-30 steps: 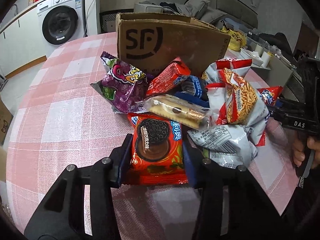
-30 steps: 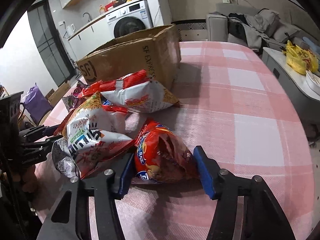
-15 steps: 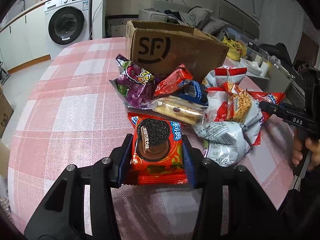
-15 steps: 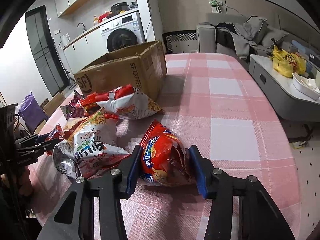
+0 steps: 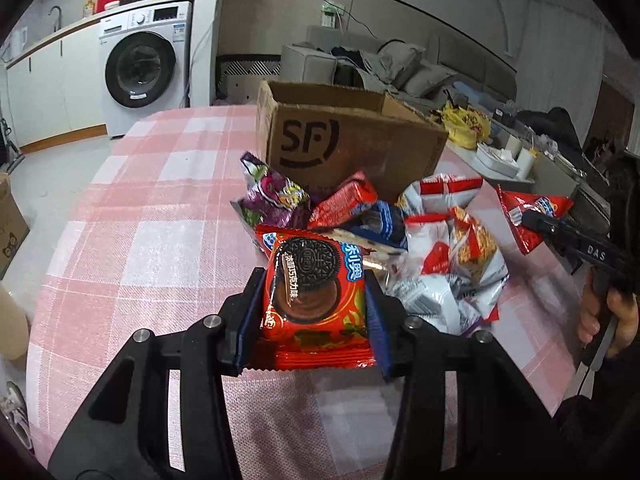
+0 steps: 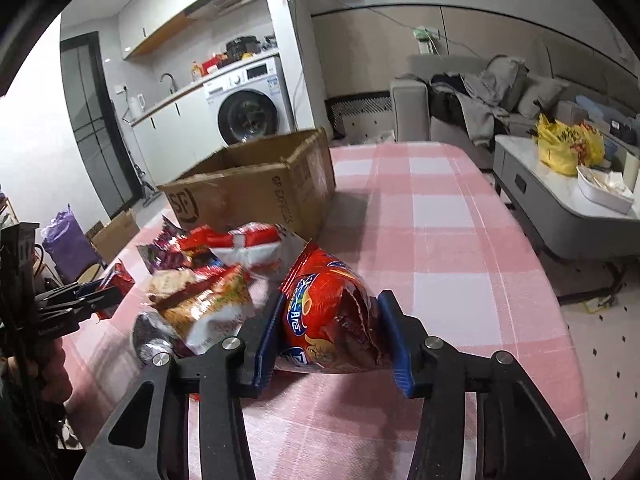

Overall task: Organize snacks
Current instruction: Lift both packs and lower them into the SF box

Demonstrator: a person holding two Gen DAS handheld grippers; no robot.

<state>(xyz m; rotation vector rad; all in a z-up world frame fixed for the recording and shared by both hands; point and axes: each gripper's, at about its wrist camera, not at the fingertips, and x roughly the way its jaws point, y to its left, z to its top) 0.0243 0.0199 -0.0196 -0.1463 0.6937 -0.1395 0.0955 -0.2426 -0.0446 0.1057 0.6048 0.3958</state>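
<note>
My left gripper is shut on a red Oreo cookie packet and holds it above the pink checked table. My right gripper is shut on a red snack bag, lifted off the table; the bag also shows in the left wrist view. A pile of snack packets lies between the grippers, in front of an open SF cardboard box, also in the right wrist view.
A washing machine and counter stand beyond the table's far left. A sofa and a low grey side table with a yellow bag lie to the right. Cardboard boxes sit on the floor at left.
Both grippers have risen with their packets: the Oreo packet and the red snack bag have come up off the table, away from the pile.
</note>
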